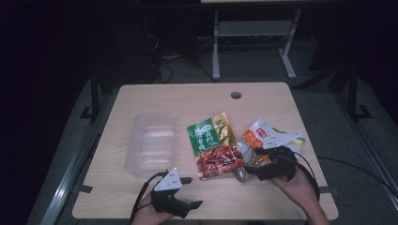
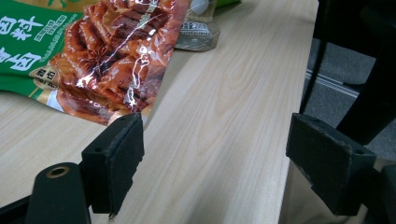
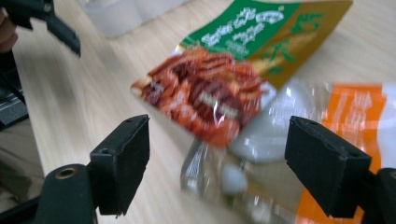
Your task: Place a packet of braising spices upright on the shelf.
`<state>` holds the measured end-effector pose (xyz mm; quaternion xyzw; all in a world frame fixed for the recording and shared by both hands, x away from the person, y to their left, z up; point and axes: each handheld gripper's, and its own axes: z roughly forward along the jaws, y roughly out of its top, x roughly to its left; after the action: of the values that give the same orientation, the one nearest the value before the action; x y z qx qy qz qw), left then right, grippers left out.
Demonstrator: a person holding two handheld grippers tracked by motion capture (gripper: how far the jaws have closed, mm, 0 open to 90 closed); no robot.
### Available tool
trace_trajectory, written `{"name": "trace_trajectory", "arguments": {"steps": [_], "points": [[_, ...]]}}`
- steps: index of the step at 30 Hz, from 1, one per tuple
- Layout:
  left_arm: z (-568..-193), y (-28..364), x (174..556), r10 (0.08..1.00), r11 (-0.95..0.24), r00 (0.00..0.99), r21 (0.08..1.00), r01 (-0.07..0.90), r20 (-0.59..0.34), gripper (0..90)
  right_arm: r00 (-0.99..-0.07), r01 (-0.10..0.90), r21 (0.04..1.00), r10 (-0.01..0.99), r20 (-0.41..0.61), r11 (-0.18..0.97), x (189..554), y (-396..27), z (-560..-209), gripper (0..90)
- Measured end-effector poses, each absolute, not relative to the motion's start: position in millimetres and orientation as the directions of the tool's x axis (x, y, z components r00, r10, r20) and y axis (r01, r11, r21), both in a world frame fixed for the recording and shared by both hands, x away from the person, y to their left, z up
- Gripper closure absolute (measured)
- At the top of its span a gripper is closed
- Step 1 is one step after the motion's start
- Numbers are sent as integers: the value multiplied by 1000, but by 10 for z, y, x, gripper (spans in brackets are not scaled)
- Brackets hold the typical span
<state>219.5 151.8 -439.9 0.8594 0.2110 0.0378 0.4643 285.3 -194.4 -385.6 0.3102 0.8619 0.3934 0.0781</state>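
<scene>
Both my grippers, left and right, gape wide over the pale wooden table. Snack packets lie beside a clear plastic tray; the room behind is dark, with grey floor.

Green snack pouch beside clear container (on table).

The counter lies bare along its far edge, broken there by a small round hole, and bare again along the near edge between the left gripper and the right gripper. A clear plastic tub blocks the left middle. Just right of it, a green and red snack bag lies flat, overlapping an orange and white bag and a clear packet in front of the right gripper's wide-apart jaws. Bare wood fills the gap between the left gripper's parted jaws.
</scene>
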Motion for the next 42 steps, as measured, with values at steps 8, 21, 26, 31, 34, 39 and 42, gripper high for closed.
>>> {"name": "trace_trajectory", "arguments": {"steps": [8,21,26,31,34,39,42], "points": [[-4398,1526,2246,392,-485,910,810,328,-134,189,-808,484,706,574,134,516,3204,-1729,-3721,199],[-4386,1538,2250,401,-466,905,818,336,-143,186,-801,534,635,575,169,558,3890,-1376,-3622,204],[-4389,1527,2262,404,-469,904,815,339,-144,185,-797,544,614,581,165,572,4075,-1312,-3653,204],[-4392,1514,2262,398,-475,907,814,334,-139,185,-777,584,571,602,185,578,4299,-1255,-3746,207],[-4395,1509,2259,401,-474,906,814,334,-139,186,-754,618,545,624,206,567,4438,-1235,-3836,210],[-4399,1502,2254,395,-479,908,812,332,-139,185,-732,640,527,652,198,559,4541,-1232,-3929,228],[-4396,1501,2251,395,-477,908,813,334,-141,186,-711,664,509,672,204,548,4598,-1262,-4002,230]]}}
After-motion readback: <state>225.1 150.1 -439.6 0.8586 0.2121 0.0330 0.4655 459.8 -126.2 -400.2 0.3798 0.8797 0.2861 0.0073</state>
